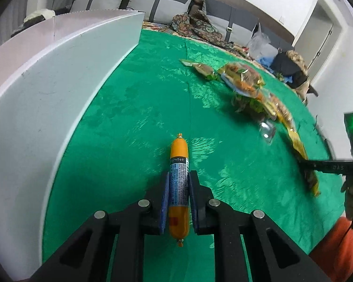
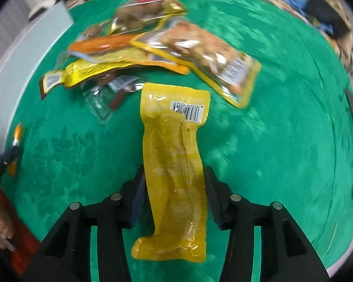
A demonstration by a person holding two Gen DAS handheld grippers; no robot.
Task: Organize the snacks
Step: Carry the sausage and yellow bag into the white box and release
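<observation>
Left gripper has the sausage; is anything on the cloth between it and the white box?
Nothing visible. The left gripper is shut on the sausage, and only bare green cloth lies between it and the white box.

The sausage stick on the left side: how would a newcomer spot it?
Start at the green cloth and its white box. Beside it, the left gripper clamps the sausage stick. Unlike the flat pouches in the snack pile, it is a round orange tube with a blue label.
</observation>
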